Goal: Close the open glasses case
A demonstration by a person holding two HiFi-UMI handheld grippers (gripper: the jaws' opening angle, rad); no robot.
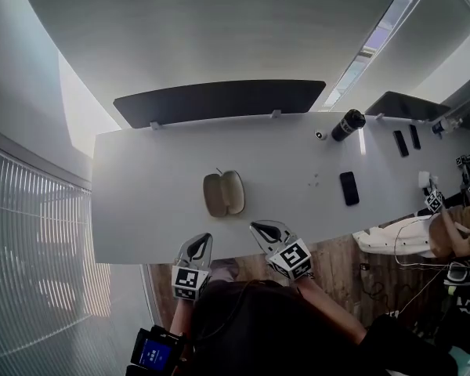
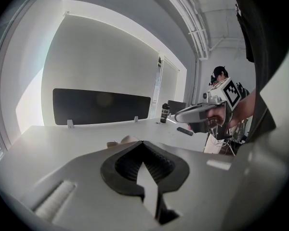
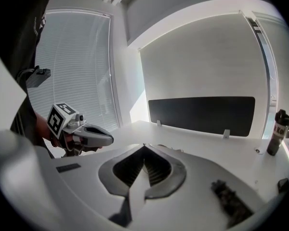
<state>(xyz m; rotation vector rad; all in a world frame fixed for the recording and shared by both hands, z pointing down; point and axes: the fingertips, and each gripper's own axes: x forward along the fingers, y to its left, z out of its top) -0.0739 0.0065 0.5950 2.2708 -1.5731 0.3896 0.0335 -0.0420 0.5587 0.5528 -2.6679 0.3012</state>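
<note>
Your left gripper [image 1: 201, 244] and right gripper [image 1: 261, 230] hover at the white table's [image 1: 141, 178] edge, jaws pressed together; only the head view shows the open tan oval glasses case [image 1: 224, 193] whole.

Head view: from high, steeply down on the white surface [image 1: 141, 202]. Left tongs [image 1: 206, 239] and right tongs [image 1: 254, 227] sit low in frame at its near edge.

Each gripper view: low, close behind its own tongs, facing across the surface toward the dark divider panel [image 1: 219, 100]. Each catches the other tongs alongside.

All three share surface and panel.
</note>
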